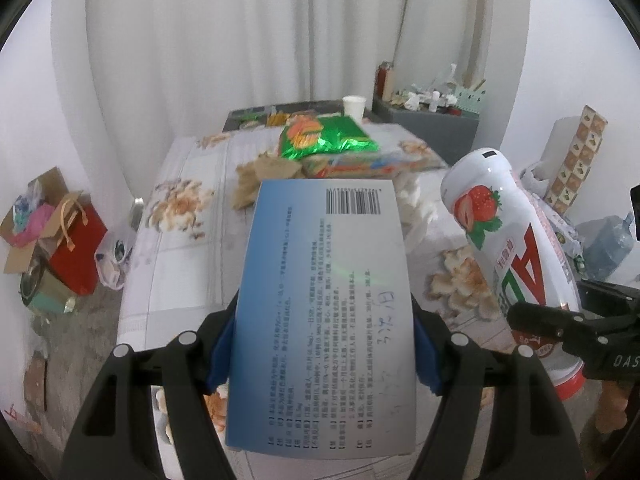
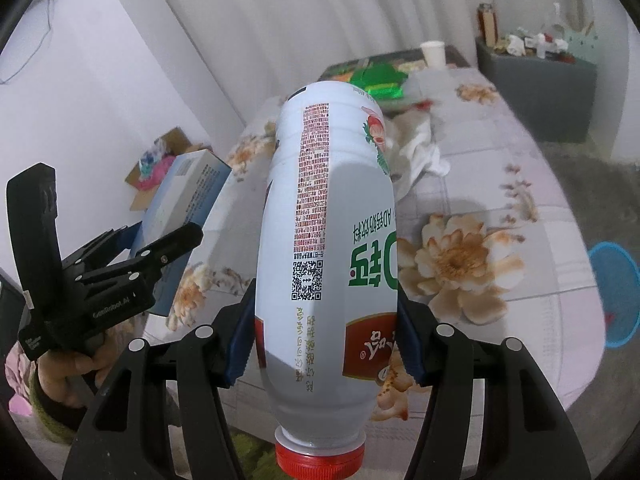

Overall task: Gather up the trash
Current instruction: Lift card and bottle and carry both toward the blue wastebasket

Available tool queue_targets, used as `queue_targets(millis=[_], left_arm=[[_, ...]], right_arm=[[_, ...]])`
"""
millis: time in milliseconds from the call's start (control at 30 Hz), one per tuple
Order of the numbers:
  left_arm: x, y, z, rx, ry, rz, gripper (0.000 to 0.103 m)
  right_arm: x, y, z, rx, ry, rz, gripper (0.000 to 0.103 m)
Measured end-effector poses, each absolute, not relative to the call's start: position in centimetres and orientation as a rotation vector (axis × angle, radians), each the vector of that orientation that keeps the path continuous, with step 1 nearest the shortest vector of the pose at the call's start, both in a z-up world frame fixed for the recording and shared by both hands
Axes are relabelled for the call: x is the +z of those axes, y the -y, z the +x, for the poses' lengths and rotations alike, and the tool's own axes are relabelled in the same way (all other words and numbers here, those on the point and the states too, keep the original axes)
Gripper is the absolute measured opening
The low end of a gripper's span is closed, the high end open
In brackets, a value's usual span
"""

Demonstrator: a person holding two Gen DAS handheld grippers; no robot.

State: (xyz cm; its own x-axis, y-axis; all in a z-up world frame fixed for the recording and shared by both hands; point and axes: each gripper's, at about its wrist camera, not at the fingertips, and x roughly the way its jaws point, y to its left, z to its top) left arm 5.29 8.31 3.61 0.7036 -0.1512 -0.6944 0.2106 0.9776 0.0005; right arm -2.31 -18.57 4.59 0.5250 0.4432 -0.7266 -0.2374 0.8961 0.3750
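Note:
My left gripper is shut on a flat blue-and-white medicine box with a barcode, lifted above the flowered table cover. The same box shows at the left of the right wrist view, in the left gripper. My right gripper is shut on a white strawberry drink bottle with a red cap, held cap toward the camera. That bottle appears at the right of the left wrist view. On the table lie a green foil snack bag, an orange wrapper, crumpled brown paper and white tissue.
A paper cup stands at the table's far end. A grey bin full of rubbish sits beyond the table at the right. A red bag and an open carton rest on the floor at the left. White curtains hang behind.

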Motion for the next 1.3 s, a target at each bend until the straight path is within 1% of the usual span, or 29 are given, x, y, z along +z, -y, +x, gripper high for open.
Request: queue_targets(millis=[367,867,1100,1300], left_arm=[[7.6,-4.9,6.6,-0.246,-0.693,0.113,0.07],[7.3,0.8,9.6,-0.321,-0.7,0.143,0.07],[6.1,6.4,11.3,-0.452,-0.729,0.188,0.07],[5.3,13.1,14.8,-0.665,-0.821,0.163,0.07]], right_arm=[[7.4,21.2,-1.8,0.399,-0.877,0.251,0.057],[7.1,26.5,-0.6,0.334,-0.876,0.306,0.057],[6.4,30.8,-1.8,0.24,-0.867,0.384,0.057],[5.8,37.9,-3.7,0.045,-0.832,0.507,0.057]])
